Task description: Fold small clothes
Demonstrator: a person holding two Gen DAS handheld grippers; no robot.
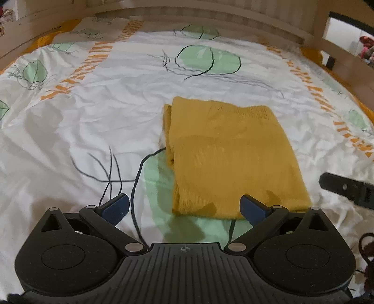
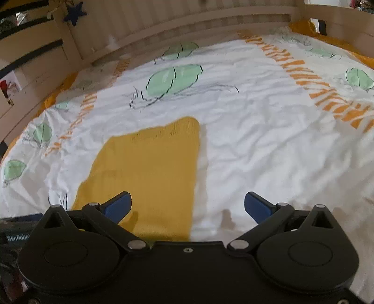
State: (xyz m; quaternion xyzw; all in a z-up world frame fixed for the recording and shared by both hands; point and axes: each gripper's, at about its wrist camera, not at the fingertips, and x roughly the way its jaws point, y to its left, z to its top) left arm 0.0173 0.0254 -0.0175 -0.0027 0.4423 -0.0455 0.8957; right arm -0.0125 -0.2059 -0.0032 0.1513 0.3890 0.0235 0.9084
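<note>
While both jaws gape empty over folded yellow garment (image 1: 231, 152), left gripper (image 2: 14, 230) reads "GenRobot"

Knitted yellow garment (image 1: 231, 159), creased cotton bedsheet (image 1: 81, 131).

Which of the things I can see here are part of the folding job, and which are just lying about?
Part of the job:
- yellow knitted garment, folded flat on the bed
- left gripper, jaws open, empty
- right gripper, jaws open, empty

Just lying about:
- printed duvet cover
- wooden bed frame
- blue star decoration
</note>
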